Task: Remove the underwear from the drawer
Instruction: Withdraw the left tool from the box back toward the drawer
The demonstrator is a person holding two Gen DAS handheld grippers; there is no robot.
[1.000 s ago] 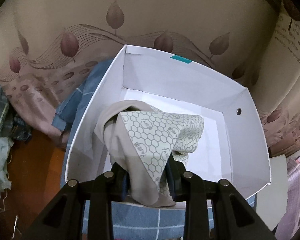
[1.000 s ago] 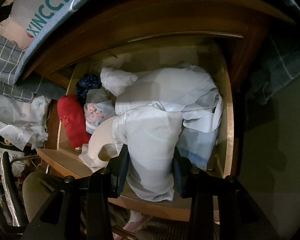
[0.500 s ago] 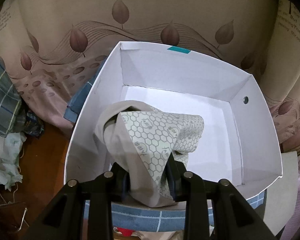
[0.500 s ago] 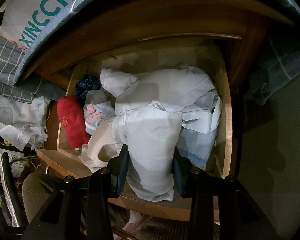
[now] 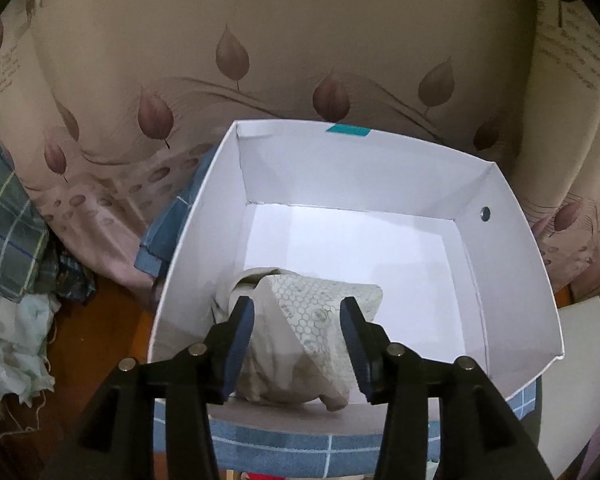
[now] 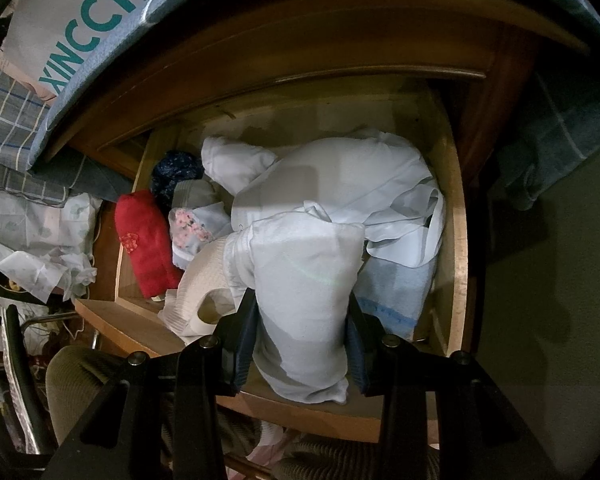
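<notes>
In the left wrist view, beige underwear with a honeycomb print lies slumped in the near corner of a white cardboard box. My left gripper hangs just above it, its jaws opening; the cloth sits between the pads but they no longer press on it. In the right wrist view, my right gripper is shut on a pale bluish-white garment. It holds the garment over the front of an open wooden drawer.
The drawer also holds a white pile, a rolled red piece, a floral piece and a dark blue one. A printed shoe-box lid overhangs the cabinet. Leaf-print bedding rises behind the white box.
The left jaws have spread and the honeycomb underwear has dropped from them onto the box floor. The right gripper and its garment have not moved.
</notes>
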